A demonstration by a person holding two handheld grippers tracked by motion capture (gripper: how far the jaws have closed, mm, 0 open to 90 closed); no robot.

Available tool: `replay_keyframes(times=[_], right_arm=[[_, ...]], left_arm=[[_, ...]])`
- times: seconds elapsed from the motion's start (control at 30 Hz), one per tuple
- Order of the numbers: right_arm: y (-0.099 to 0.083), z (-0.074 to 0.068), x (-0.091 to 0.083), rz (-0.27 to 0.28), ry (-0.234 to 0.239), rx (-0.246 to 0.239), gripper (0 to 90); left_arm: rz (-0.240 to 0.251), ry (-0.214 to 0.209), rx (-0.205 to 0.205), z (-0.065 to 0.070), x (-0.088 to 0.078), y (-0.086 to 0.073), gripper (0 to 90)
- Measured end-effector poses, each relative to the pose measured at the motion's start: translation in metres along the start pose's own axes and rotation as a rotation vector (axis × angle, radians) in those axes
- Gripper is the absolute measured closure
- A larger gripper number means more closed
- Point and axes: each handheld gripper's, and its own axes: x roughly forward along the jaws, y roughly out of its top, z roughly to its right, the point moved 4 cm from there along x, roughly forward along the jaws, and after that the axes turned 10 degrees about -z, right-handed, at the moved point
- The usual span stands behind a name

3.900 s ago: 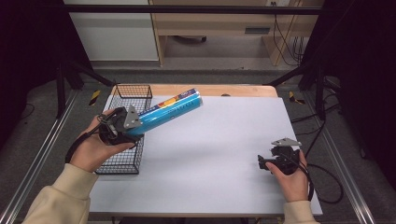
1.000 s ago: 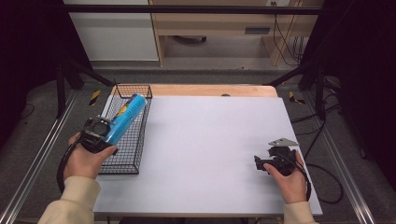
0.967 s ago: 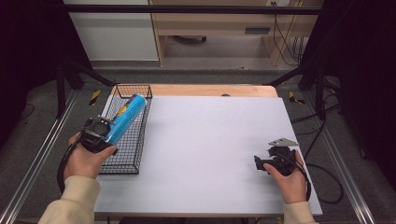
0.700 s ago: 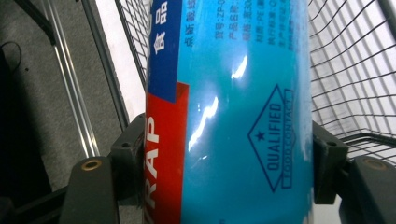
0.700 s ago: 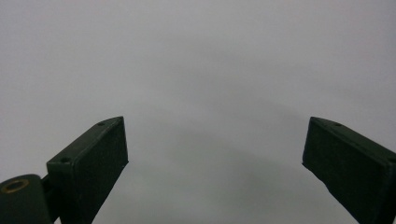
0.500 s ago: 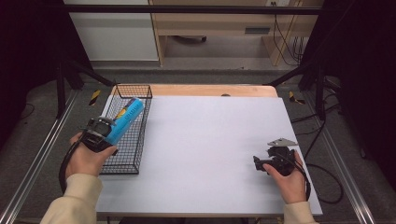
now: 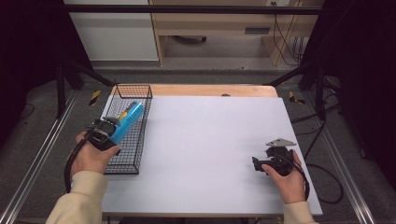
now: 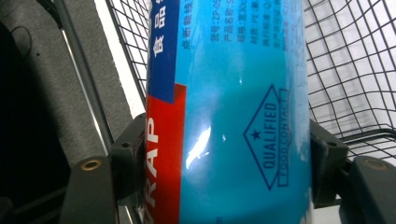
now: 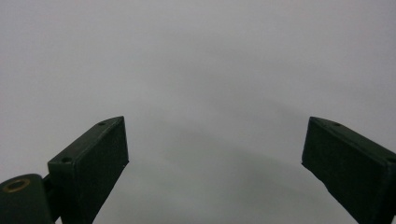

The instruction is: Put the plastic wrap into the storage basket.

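A long blue box of food wrap [image 7: 127,120] with a red and dark blue side [image 8: 233,107] is held over the black wire basket [image 7: 140,91] at the table's left. My left gripper [image 7: 108,131] is shut on the box's near end, both jaws pressing its sides. The box points up and away into the basket. My right gripper [image 7: 256,164] rests low over the white table [image 7: 210,140] at the front right, open, with nothing between its jaws [image 9: 215,154].
The basket runs along the table's left edge. A wooden strip [image 7: 205,89] borders the table's far edge. Metal rails [image 7: 35,158] and dark floor lie beyond both sides; cables [image 7: 327,182] trail off the right.
The left gripper has carried the box from above the table leftward and down into the basket, drawing it toward the near end. The right gripper has barely moved.
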Motion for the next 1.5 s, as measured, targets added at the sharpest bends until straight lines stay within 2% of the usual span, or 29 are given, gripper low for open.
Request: replay_keyframes(times=[0.3,0.5,0.73,1.27,1.5], right_arm=[[0.001,-0.002,0.002,-0.003,0.001,-0.011,7.4],[0.001,-0.004,0.003,-0.010,0.000,-0.019,7.4],[0.002,-0.007,0.004,-0.011,0.002,-0.027,7.4],[0.001,-0.006,0.003,-0.008,0.006,-0.025,7.3],[0.001,-0.006,0.003,-0.012,0.006,-0.023,7.3]], left_arm=[[-0.042,0.030,0.038,0.004,0.005,0.006,31.6],[-0.061,0.025,0.054,0.008,0.008,0.005,31.3],[-0.031,0.023,0.057,0.011,0.005,0.008,30.6],[-0.030,0.036,0.071,0.011,0.006,0.008,30.3],[-0.013,0.046,0.073,0.011,0.007,0.008,30.2]])
